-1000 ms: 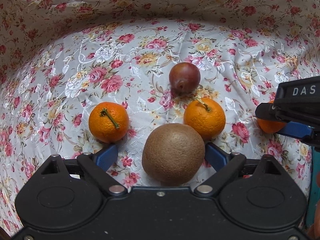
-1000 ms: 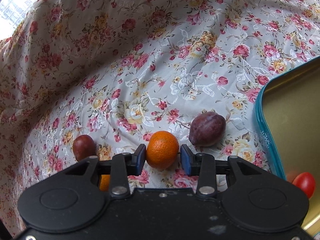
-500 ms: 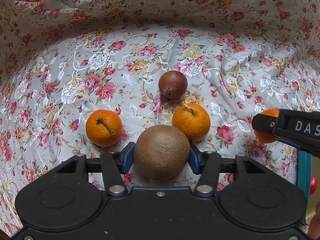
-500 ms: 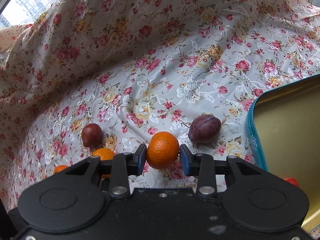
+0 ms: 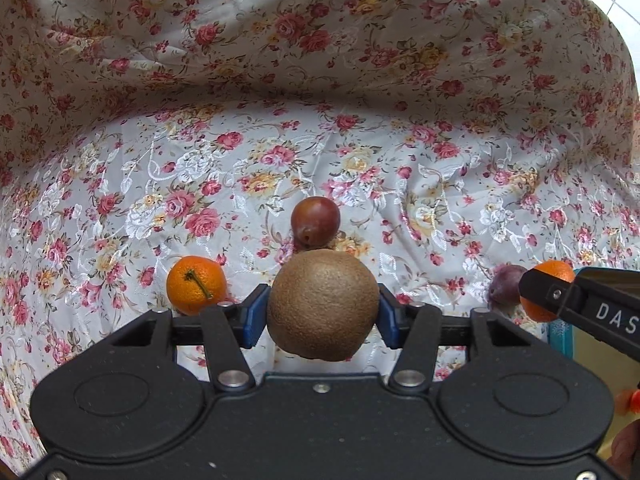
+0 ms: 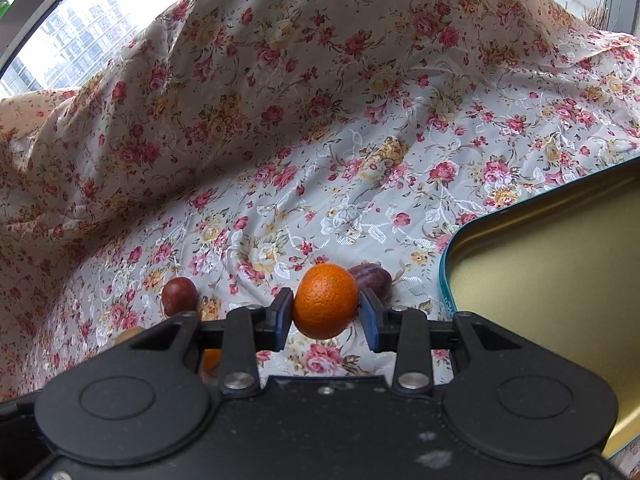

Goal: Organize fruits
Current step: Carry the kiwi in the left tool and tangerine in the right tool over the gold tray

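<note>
- A stemmed orange lies on the flowered cloth that covers the table, toward the table's left side, just beside the left tool's left finger.
- The left tool is closed onto a brown kiwi; both blue pads press its sides and the fruit is clear of the cloth.
- A reddish plum rests on the cloth just behind the kiwi, farther toward the table's far edge.
- In the right wrist view that same reddish plum sits left of the right tool, and a sliver of another orange shows under the tool's left arm.
- The right tool is clamped around 1 orange, its 2 pads against the peel, held above the cloth.
- A darker purple plum lies on the cloth right behind that held orange.
- A teal-rimmed tray with a gold inside sits at the table's right side, near the purple plum.
</note>
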`<state>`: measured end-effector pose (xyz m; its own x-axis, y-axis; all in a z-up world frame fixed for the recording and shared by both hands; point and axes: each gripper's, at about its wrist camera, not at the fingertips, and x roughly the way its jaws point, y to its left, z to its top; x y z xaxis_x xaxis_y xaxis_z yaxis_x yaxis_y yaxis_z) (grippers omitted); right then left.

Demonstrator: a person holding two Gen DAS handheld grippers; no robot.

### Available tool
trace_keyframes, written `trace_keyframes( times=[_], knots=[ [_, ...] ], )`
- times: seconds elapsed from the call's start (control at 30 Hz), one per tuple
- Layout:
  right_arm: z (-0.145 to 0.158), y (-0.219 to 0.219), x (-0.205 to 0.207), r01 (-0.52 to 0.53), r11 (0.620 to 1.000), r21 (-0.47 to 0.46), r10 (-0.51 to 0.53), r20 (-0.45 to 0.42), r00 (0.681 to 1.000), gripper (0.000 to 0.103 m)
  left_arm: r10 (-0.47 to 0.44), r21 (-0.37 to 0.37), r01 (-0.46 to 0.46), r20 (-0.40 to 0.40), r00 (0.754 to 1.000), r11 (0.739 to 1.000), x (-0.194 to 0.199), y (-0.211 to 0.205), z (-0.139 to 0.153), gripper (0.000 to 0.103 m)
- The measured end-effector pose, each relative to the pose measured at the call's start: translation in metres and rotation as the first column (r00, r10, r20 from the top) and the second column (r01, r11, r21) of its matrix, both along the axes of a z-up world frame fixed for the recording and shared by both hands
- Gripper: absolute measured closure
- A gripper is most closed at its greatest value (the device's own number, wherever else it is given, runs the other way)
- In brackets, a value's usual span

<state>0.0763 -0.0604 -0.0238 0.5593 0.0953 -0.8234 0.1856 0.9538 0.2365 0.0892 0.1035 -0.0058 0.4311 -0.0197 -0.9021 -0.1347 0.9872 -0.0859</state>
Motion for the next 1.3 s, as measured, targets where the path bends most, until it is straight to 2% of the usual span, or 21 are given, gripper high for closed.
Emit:
trace_keyframes(
  times=[0.13,0.33,0.5,0.7,0.93,1.3],
  knots=[
    [0.006,-0.017,-0.009,0.036,0.998,-0.047,-0.035,0.033,0.999,0.065,-0.045,0.006,0.045,0.015,0.999,0.999,-0.002,-0.028,0.0,0.044],
    [0.016,-0.064,-0.026,0.161,0.981,-0.108,-0.151,0.1,0.984,0.065,-0.135,-0.03,0.136,0.025,0.99,0.99,-0.007,-0.074,0.006,0.044],
    [0.012,-0.113,-0.037,0.288,0.95,-0.12,-0.279,0.091,0.956,0.065,-0.205,-0.058,0.206,0.029,0.978,0.977,-0.012,-0.113,0.008,0.044],
    [0.005,-0.156,-0.053,0.379,0.913,-0.151,-0.372,0.077,0.925,0.065,-0.27,-0.09,0.272,0.037,0.962,0.958,-0.019,-0.154,0.01,0.044],
    [-0.005,-0.193,-0.074,0.43,0.887,-0.169,-0.429,0.045,0.902,0.065,-0.329,-0.09,0.332,0.046,0.943,0.939,-0.029,-0.196,0.01,0.044],
    [-0.007,-0.211,-0.088,0.432,0.888,-0.156,-0.436,0.005,0.9,0.065,-0.349,-0.045,0.349,0.006,0.937,0.936,-0.034,-0.226,-0.005,0.044]
  ],
)
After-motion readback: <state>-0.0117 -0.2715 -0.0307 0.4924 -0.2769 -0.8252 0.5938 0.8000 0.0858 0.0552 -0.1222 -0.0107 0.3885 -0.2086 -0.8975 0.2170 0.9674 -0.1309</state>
